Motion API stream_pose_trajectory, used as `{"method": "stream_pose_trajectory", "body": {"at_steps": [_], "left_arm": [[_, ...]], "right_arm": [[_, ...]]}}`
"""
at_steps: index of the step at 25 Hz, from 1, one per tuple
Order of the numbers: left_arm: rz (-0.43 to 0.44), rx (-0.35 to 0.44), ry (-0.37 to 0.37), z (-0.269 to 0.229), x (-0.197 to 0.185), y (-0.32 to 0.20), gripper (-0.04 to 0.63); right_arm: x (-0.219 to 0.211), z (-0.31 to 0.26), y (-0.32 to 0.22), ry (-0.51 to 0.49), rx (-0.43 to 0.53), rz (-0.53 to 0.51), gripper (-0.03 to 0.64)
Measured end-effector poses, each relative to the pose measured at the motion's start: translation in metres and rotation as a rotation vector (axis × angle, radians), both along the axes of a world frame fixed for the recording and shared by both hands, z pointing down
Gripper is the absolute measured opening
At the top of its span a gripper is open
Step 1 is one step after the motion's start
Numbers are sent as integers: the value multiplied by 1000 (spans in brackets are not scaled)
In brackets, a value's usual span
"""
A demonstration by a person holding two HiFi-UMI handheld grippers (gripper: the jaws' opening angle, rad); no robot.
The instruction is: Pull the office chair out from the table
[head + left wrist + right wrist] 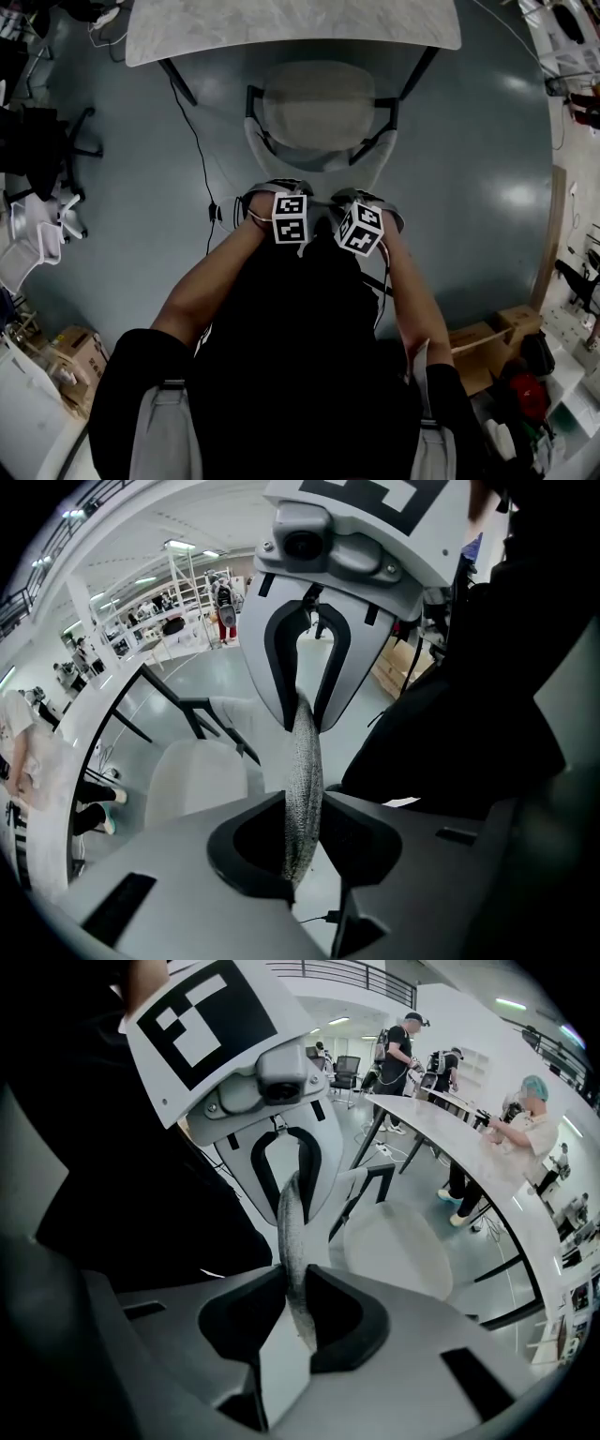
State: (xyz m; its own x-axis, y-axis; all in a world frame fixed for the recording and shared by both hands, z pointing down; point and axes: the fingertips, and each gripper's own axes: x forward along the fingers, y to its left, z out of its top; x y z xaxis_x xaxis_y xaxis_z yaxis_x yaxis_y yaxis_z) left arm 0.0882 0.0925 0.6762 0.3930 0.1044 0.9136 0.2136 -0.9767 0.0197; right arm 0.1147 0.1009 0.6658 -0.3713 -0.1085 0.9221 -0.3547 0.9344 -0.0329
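Now your left claw (301, 844) is clenched on the top edge of the office chair (319, 114), on its mesh backrest (305, 757). Your right claw (296, 1309) grips it alongside. The seat sits just off the table (281, 28), at its near edge.

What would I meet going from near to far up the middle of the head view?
Person's torso → left gripper and right gripper, side by side, both clamped on the backrest edge → chair seat → table.

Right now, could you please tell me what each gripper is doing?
Left gripper: jaws closed on the chair backrest, at its top edge.
Right gripper: jaws closed on the same edge.
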Motion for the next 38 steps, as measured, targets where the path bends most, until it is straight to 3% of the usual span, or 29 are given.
{"method": "stream_pose_trajectory", "body": {"at_steps": [15, 20, 38], "left_arm": [[-76, -6, -18, 3, 16, 77, 89], [-93, 7, -28, 2, 17, 94, 89], [-127, 6, 2, -5, 10, 140, 84]], "right_arm": [[18, -1, 74, -71, -21, -46, 75], [19, -2, 93, -31, 20, -124, 69], [16, -7, 141, -34, 24, -140, 55]]}}
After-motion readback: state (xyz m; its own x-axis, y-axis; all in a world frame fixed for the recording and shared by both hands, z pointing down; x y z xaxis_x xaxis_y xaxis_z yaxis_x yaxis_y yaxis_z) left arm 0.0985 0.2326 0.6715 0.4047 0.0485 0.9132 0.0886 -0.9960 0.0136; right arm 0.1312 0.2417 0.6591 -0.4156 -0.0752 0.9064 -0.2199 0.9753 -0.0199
